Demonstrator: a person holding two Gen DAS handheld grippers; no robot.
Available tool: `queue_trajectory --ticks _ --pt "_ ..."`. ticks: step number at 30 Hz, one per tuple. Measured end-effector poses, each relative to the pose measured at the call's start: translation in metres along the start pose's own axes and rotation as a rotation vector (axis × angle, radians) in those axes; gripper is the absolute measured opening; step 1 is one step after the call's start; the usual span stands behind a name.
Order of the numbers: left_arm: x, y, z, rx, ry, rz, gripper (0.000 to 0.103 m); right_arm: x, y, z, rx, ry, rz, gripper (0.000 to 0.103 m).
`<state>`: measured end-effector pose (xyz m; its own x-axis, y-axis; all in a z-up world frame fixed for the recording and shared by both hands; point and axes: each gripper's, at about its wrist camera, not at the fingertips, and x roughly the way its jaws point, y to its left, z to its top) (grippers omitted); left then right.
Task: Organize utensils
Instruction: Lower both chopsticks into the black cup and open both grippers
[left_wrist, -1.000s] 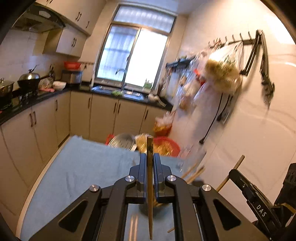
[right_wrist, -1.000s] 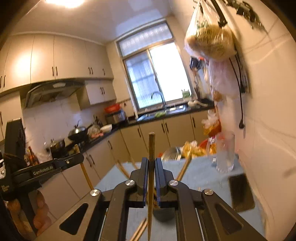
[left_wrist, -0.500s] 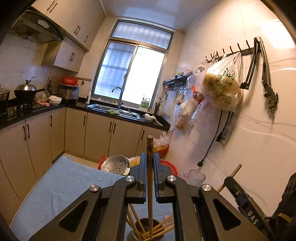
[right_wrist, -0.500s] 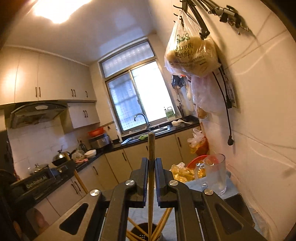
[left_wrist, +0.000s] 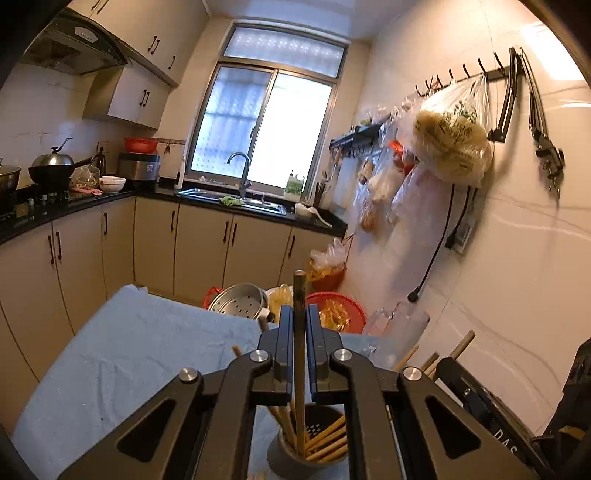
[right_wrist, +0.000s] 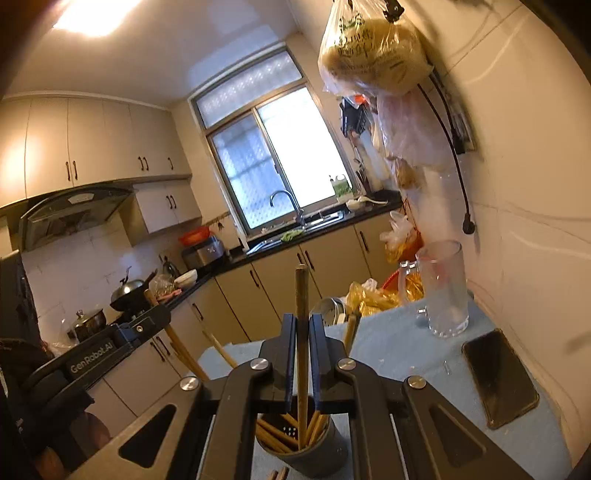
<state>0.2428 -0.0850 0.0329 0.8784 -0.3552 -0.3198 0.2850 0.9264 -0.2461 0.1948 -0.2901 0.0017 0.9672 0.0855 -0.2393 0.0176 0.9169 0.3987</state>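
Observation:
My left gripper (left_wrist: 299, 314) is shut on a wooden chopstick (left_wrist: 299, 354) held upright, its lower end inside a dark round utensil holder (left_wrist: 308, 459) with several chopsticks leaning in it. My right gripper (right_wrist: 302, 325) is shut on another wooden chopstick (right_wrist: 301, 350), also upright, its lower end in the same holder (right_wrist: 306, 448). Each gripper shows in the other's view: the right one (left_wrist: 476, 391) at lower right, the left one (right_wrist: 110, 350) at left.
The holder stands on a table under a blue cloth (left_wrist: 122, 354). A clear glass mug (right_wrist: 445, 288) and a dark phone (right_wrist: 498, 376) lie near the right wall. A steel steamer pot (left_wrist: 238, 302) and red baskets (left_wrist: 336, 310) sit beyond the table's far edge.
Both grippers have tilted and come down over the holder, which now shows fully below the fingers. Both chopsticks' lower ends have gone into the holder.

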Motion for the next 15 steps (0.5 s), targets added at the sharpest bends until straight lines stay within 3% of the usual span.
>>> queue_trajectory --ticks 4,10,11,12,14,15 --pt "0.003 0.005 -0.004 -0.009 0.057 -0.009 0.007 0.004 -0.003 -0.006 0.013 0.029 0.003 0.011" --pt "-0.011 0.016 -0.003 -0.05 0.143 -0.085 0.009 0.006 -0.009 -0.009 0.045 0.112 0.031 0.013" --pt "-0.021 0.02 -0.001 -0.056 0.146 -0.086 0.018 0.0 -0.009 -0.01 0.055 0.112 0.038 0.016" --pt "-0.029 0.023 -0.001 -0.055 0.148 -0.079 0.036 -0.007 -0.01 -0.011 0.061 0.107 0.043 0.022" --pt "-0.051 0.033 -0.004 -0.06 0.157 -0.038 0.057 -0.025 -0.009 -0.014 0.054 0.104 0.035 0.032" --pt "-0.058 0.038 -0.007 -0.059 0.168 -0.022 0.057 -0.034 -0.008 -0.017 0.051 0.118 0.04 0.033"
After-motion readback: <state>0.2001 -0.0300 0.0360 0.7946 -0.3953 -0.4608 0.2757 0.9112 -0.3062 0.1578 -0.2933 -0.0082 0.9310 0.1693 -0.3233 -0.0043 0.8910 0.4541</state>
